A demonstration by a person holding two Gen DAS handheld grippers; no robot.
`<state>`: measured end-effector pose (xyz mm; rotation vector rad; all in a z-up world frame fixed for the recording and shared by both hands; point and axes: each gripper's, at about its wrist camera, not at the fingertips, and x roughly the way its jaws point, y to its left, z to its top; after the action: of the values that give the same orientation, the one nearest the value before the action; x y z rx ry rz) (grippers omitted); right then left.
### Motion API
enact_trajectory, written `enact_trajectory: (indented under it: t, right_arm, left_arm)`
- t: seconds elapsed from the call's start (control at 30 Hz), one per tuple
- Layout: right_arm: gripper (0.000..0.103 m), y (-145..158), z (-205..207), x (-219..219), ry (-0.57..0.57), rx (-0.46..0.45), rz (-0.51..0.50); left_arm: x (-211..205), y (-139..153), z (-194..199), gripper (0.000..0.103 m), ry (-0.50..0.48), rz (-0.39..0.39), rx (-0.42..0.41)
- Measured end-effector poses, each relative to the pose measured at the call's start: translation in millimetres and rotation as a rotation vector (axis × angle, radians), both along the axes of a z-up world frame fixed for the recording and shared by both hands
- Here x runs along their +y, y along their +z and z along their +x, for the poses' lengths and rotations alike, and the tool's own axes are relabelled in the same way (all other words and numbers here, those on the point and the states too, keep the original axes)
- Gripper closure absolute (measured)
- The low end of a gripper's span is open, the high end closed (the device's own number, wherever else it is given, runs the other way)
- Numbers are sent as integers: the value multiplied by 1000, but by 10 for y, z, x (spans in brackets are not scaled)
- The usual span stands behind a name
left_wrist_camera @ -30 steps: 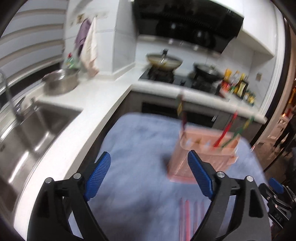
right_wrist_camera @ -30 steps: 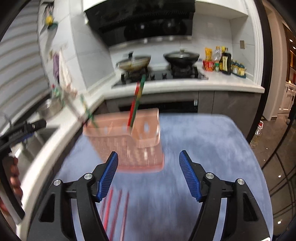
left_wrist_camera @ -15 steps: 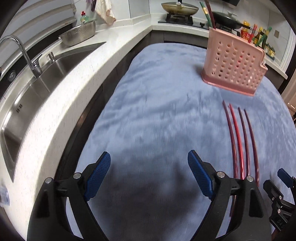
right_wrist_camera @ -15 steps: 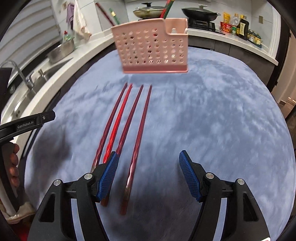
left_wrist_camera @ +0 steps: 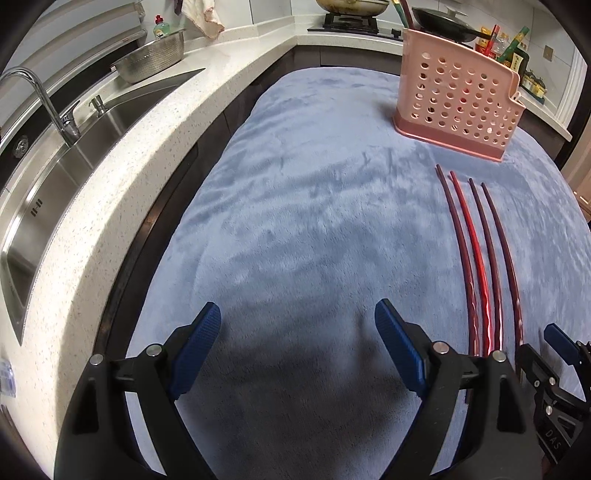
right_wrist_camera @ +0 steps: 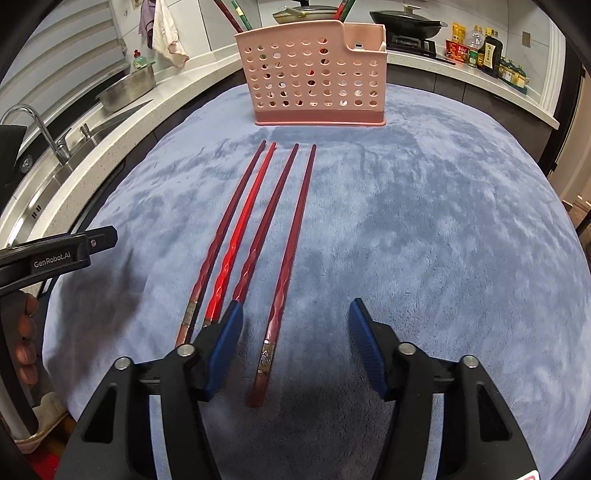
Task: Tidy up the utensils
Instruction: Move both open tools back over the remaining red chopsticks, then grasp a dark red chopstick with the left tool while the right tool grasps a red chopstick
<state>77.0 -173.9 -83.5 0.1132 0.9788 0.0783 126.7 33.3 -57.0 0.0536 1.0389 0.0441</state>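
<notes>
My right gripper [right_wrist_camera: 295,328]: jaws apart and just been narrowing, pads pressing on nothing. The rightmost chopstick [right_wrist_camera: 286,273] lies between them, its butt end low in the frame, nearer my left-hand pad but not touching it as far as I can tell. That pad sits over the lower end of the third chopstick [right_wrist_camera: 271,214], hiding its butt.

Four red chopsticks in all, side by side on the blue fleece cloth [right_wrist_camera: 424,221], tips toward the upper centre of the frame. The two on the left, a dark chopstick [right_wrist_camera: 229,221] and a bright red chopstick [right_wrist_camera: 247,218], lie very close together, nearly meeting at the tips.

Just past the tips, upper centre, stands the pink perforated utensil holder [right_wrist_camera: 314,74], upright on the cloth, apart from the chopsticks. Red and green utensil handles stick out of its top.

My left gripper [left_wrist_camera: 297,332]: jaws wide apart, nothing between them but bare cloth, lower centre of the left wrist view. In that view the four chopsticks run down the right side; the holder is at upper right.

At the left edge of the right wrist view: the left gripper's black body, and fingers [right_wrist_camera: 26,328] of the hand that holds it.

Outward: white speckled counter [left_wrist_camera: 110,192] along the left, steel sink [left_wrist_camera: 55,177] with faucet [left_wrist_camera: 40,99], a metal colander [left_wrist_camera: 155,59] at upper left. Far top, a stove with pans [right_wrist_camera: 406,18], bottles [right_wrist_camera: 484,48] at upper right.
</notes>
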Motion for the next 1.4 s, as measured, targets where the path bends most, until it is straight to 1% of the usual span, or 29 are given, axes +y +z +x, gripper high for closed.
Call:
enact_trajectory:
  t: [0.03,0.17,0.3,0.4,0.57,0.63,0.7,1.17,1.27,1.4]
  right_arm:
    - [52,-12,1,4,2,4,0]
    - [57,-49,-8,37,15,15,1]
    - [67,-87,4,91,36,28,-13]
    - [69,-108,11,85,34,32,-16]
    - [82,-127,10,52,12,32,-27]
    - [91,-128,2,22,-4,32,-27]
    - [96,-125,-8,-18,-20,34,-17]
    - [96,-74,-93,-109,-51,26,-7]
    - [96,-67,-107,-116,-53,26,-5]
    - [96,-54,-120,-109,-51,23,-7]
  left_arm:
    - [-2,-5,0,22,0,0,2]
    - [-3,-31,-5,22,2,-2,14]
    - [-32,-50,-8,22,-10,-6,23]
    - [-70,-54,-14,22,-25,-4,25]
    - [-150,-62,-22,21,-59,-6,29]
    - [-208,-59,-36,21,-83,-7,29]
    - [-260,-58,-47,21,-109,-6,28]
    - [-722,-89,-197,21,-323,-57,45]
    - [-788,-131,-199,21,-347,-65,62]
    - [-835,-219,-166,21,-356,-79,99]
